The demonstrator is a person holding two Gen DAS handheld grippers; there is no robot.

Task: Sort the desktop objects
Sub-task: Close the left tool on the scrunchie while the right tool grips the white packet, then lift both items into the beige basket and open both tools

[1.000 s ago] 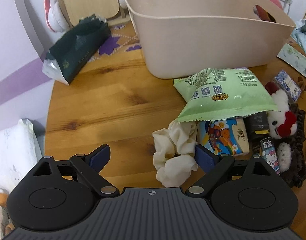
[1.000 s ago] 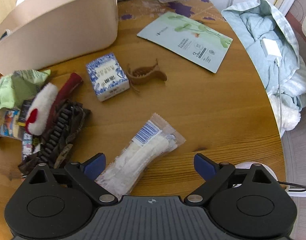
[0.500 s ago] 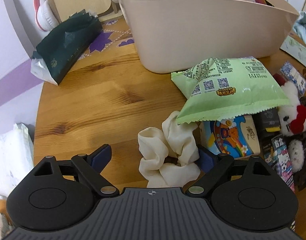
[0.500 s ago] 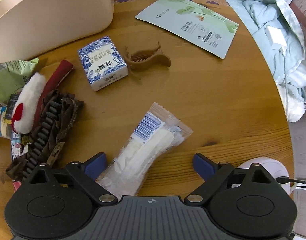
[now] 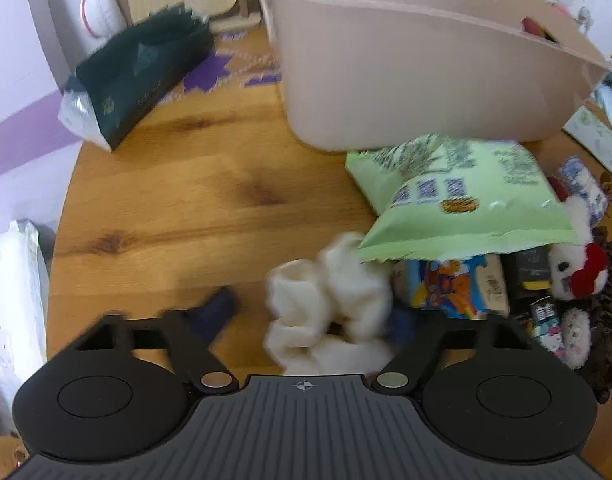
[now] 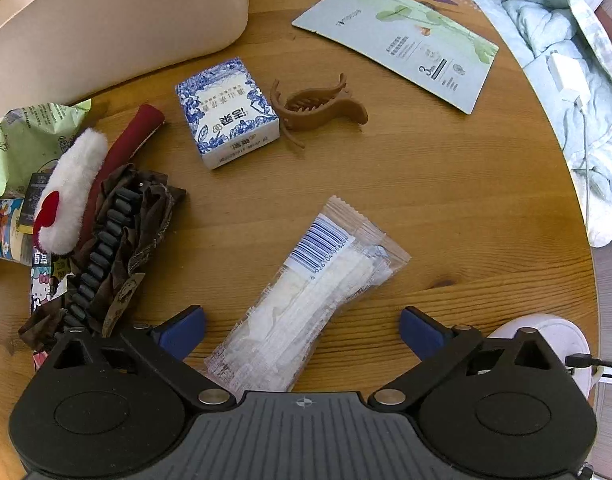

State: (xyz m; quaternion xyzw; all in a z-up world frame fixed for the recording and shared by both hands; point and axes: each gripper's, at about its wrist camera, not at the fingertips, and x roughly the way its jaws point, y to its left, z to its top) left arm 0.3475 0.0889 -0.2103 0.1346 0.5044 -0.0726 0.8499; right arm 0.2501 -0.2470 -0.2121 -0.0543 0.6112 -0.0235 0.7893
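My left gripper [image 5: 309, 316] is open, its jaws on either side of a cream cloth scrunchie [image 5: 329, 304] on the wooden table; the right finger is partly hidden behind it. A green snack bag [image 5: 457, 196] overlaps the scrunchie and a cartoon tissue pack [image 5: 449, 288]. The beige basket [image 5: 409, 72] stands behind. My right gripper [image 6: 302, 330] is open, its jaws straddling a clear packet of white masks [image 6: 309, 300].
A dark green pack [image 5: 142, 76] lies at the far left. A plush clip [image 6: 72, 192], a brown hair accessory [image 6: 114, 236], a blue-and-white box [image 6: 226, 112], a brown claw clip [image 6: 317, 104] and a face-mask sachet [image 6: 401, 40] lie about. Light blue clothing [image 6: 561, 80] is at the right edge.
My left gripper has moved forward and right around the scrunchie, and its left finger has swung inward. My right gripper has moved forward over the mask packet.
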